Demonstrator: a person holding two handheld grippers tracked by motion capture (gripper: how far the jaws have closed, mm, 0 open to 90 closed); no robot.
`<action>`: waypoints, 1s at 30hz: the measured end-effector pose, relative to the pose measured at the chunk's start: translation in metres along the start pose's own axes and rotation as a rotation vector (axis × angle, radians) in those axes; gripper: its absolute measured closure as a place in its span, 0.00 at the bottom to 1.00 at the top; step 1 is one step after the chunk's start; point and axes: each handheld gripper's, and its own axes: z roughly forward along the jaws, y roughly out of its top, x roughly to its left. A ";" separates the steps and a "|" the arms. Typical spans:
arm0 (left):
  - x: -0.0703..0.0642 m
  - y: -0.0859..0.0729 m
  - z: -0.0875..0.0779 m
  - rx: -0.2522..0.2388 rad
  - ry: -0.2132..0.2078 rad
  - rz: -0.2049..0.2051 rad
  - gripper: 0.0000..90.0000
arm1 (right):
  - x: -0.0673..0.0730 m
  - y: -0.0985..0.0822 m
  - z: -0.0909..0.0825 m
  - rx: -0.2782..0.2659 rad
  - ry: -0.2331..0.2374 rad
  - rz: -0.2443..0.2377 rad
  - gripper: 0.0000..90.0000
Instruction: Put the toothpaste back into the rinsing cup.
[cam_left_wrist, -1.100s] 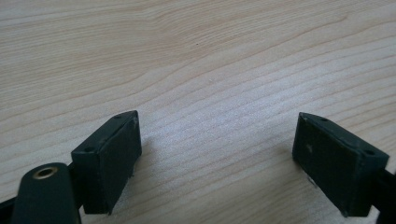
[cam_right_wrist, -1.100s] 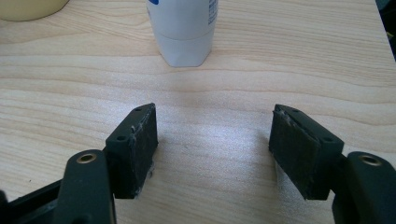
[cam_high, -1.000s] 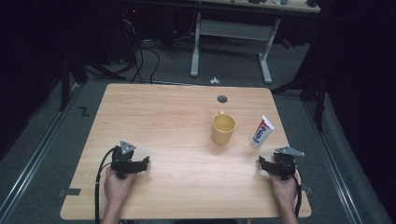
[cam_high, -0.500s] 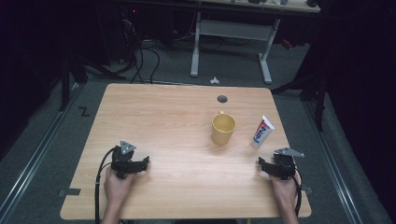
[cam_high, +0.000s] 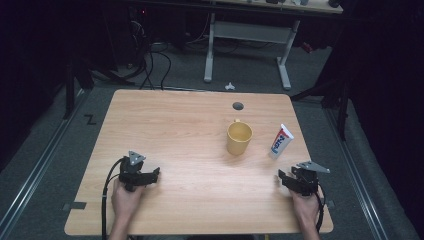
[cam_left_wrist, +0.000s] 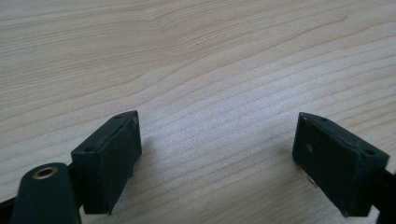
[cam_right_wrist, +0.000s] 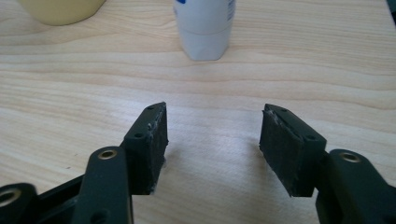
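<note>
A yellow mug (cam_high: 239, 137) stands upright right of the table's middle, with a white toothpaste tube (cam_high: 280, 141) lying just to its right. My right gripper (cam_high: 284, 181) rests on the wood near the front right corner, jaws open and empty. In the right gripper view the toothpaste tube's cap end (cam_right_wrist: 205, 25) lies straight ahead of my right gripper (cam_right_wrist: 212, 140), and the mug's base (cam_right_wrist: 60, 9) is at the upper left. My left gripper (cam_high: 150, 176) rests at the front left, open over bare wood; the left gripper view has my left gripper (cam_left_wrist: 217, 144) holding nothing.
The wooden table (cam_high: 170, 130) has a round cable hole (cam_high: 238, 106) near its far edge. A grey desk frame (cam_high: 247, 35) and cables stand on the dark floor beyond. Metal rails run along the floor at both sides.
</note>
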 end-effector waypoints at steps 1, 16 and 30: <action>0.000 0.000 0.000 0.000 0.000 0.000 0.18 | 0.001 0.000 0.000 0.005 -0.001 -0.007 0.47; 0.000 0.000 0.000 0.000 0.000 0.000 0.18 | 0.014 0.005 -0.012 -0.023 0.037 -0.022 0.51; 0.000 0.000 0.000 0.000 0.000 0.000 0.18 | 0.020 0.022 -0.022 -0.050 0.042 -0.048 0.49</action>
